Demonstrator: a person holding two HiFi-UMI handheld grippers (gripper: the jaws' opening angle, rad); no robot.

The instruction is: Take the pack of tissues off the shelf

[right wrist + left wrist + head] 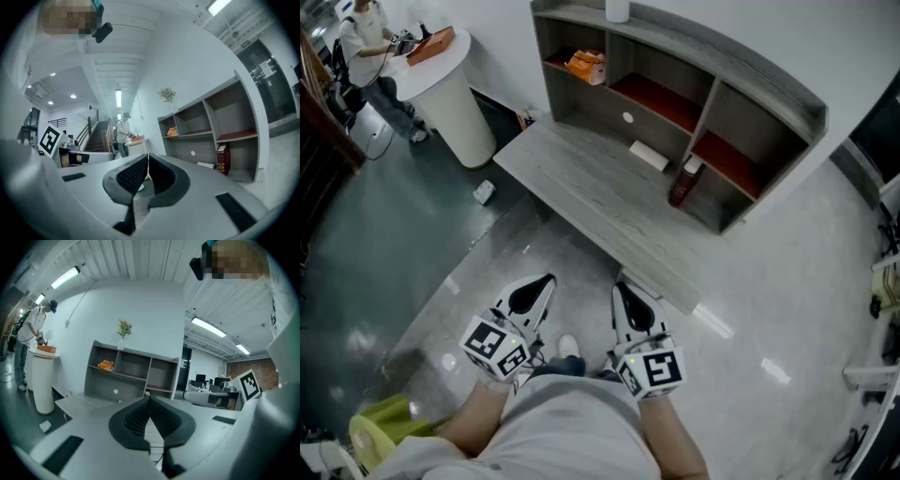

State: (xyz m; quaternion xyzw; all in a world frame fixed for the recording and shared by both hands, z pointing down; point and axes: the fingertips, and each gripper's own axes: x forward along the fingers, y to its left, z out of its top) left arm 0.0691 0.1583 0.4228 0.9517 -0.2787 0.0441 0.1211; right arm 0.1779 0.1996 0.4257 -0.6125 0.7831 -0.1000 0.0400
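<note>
Both of your grippers hang low in front of you, over the floor and short of the counter (581, 192). The left gripper (546, 281) has its jaws pressed together with nothing between them. The right gripper (623, 292) is closed and empty in the same way. They sit side by side and apart from each other.

The counter's front edge runs on a slant across your view. Its near corner lies just ahead of your right gripper, while the left gripper faces bare floor.

The pack of tissues (587, 66) is orange and lies on the upper board of the shelf's (712, 94) leftmost bay. It sits well apart from both grippers, with free space above it and the bay's front open.

On the counter below the middle bay lies a white block (649, 155), with open surface around it. A dark red upright object (682, 181) stands at the mouth of the lower right bay. A white vase (618, 9) stands on the shelf's top edge.

To the far left a person (366, 37) stands at a round white pedestal (450, 89), well clear of you.
</note>
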